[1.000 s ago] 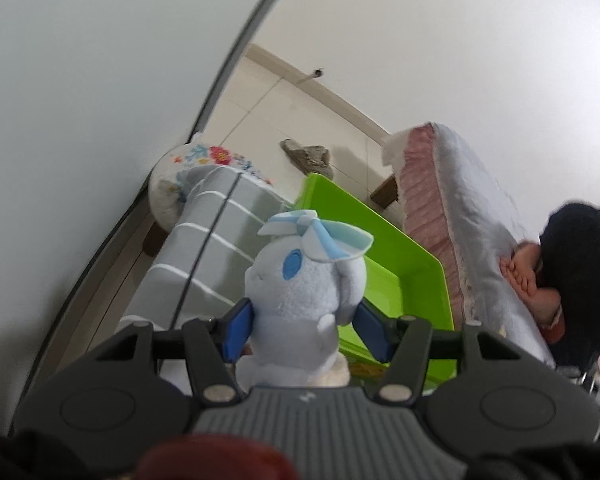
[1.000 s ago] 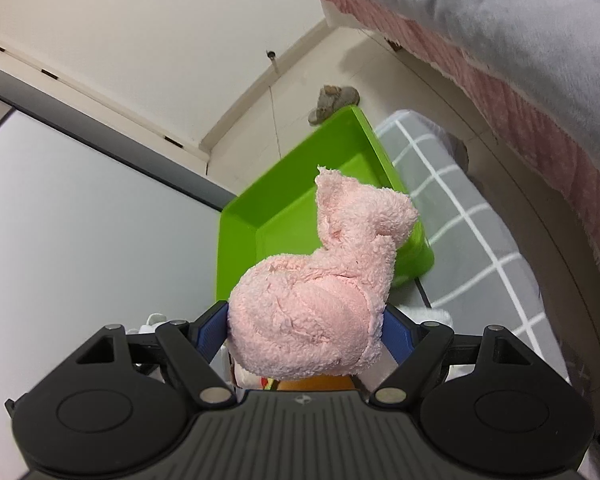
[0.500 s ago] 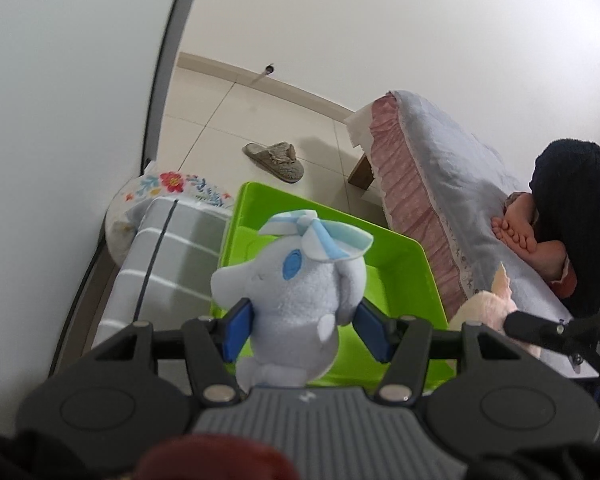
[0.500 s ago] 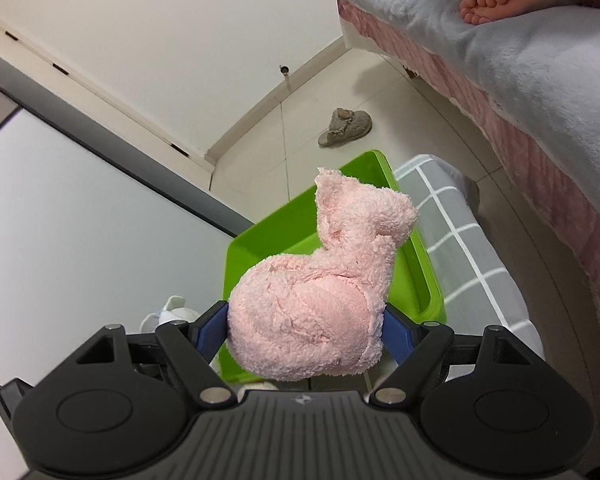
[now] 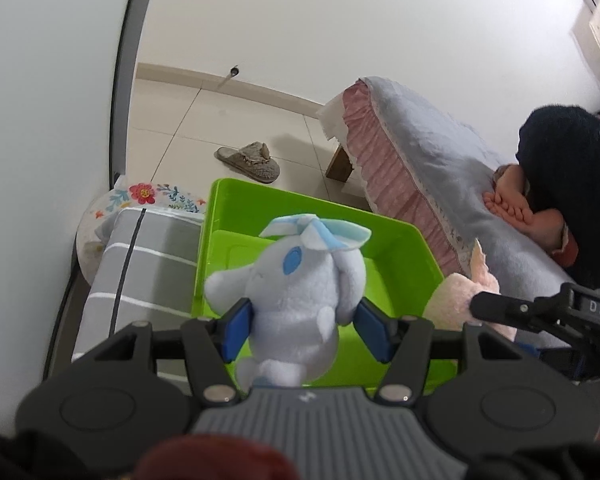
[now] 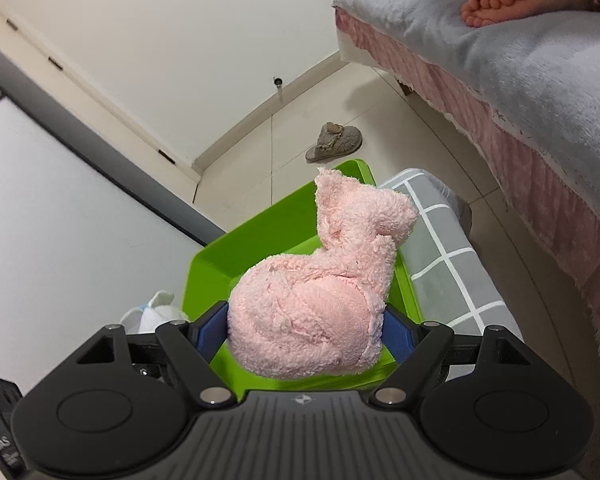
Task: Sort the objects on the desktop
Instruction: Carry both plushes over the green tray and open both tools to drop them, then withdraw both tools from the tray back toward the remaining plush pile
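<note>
My left gripper (image 5: 305, 330) is shut on a pale blue plush toy (image 5: 296, 292) with blue eyes and a bow, held above a green plastic bin (image 5: 396, 252). My right gripper (image 6: 306, 334) is shut on a fluffy pink plush toy (image 6: 320, 296), also held over the green bin (image 6: 236, 252). In the left wrist view the pink plush (image 5: 456, 300) and the right gripper's body show at the right. In the right wrist view a bit of the blue plush (image 6: 156, 312) shows at the left.
The bin rests on a grey striped cushion (image 5: 148, 264). A floral stool (image 5: 140, 196) stands behind it. A grey slipper (image 5: 252, 160) lies on the tiled floor. A bed with pink frill (image 5: 412, 168) and a person's feet (image 5: 516, 208) are on the right.
Both grippers have swung toward the bin with their toys still gripped. The right gripper and the pink plush have come further into the left wrist view.
</note>
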The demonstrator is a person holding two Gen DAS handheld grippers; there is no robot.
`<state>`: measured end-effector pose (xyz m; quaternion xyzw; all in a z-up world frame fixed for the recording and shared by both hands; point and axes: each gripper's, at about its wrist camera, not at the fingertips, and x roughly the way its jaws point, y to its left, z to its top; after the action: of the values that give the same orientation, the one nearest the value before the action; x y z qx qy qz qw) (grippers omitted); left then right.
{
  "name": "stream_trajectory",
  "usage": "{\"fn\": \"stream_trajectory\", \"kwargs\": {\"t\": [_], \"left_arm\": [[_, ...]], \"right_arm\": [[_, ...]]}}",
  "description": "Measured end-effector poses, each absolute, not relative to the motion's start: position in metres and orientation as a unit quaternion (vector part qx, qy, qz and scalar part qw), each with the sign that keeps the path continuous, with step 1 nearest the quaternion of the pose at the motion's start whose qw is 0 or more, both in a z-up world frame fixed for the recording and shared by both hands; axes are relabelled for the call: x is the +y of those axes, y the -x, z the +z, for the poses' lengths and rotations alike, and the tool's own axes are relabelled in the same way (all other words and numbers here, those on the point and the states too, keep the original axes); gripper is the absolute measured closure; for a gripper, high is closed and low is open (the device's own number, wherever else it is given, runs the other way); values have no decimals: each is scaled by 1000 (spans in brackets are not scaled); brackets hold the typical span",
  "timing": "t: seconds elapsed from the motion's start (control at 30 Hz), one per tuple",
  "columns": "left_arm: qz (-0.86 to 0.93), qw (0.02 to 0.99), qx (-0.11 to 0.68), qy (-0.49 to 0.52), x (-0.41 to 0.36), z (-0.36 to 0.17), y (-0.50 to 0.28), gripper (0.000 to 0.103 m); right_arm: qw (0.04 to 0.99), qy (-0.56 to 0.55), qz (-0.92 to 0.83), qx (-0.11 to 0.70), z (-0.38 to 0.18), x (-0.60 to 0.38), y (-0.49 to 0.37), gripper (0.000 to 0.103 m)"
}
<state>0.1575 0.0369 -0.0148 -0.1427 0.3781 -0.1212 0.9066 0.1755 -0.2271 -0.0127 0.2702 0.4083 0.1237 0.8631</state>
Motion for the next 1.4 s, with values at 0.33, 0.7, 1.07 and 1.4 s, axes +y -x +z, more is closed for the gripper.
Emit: {"fn": "stream_trajectory", "kwargs": {"t": [0.33, 0.7, 1.07, 1.4], "left_arm": [[-123, 901, 396, 128, 35, -29, -158, 49], [-116, 894, 412, 134, 35, -40, -158, 48], [-119, 893, 412, 135, 33, -38, -156, 39], [-132, 894, 407, 135, 27, -32, -151, 8]], "right_arm": [[870, -242, 118, 412, -22, -221, -177, 23], [876, -225, 122, 409, -24, -219, -174, 21], [866, -238, 125, 421, -24, -220, -174, 12], [865, -235, 126, 425, -21, -220, -173, 8]]}}
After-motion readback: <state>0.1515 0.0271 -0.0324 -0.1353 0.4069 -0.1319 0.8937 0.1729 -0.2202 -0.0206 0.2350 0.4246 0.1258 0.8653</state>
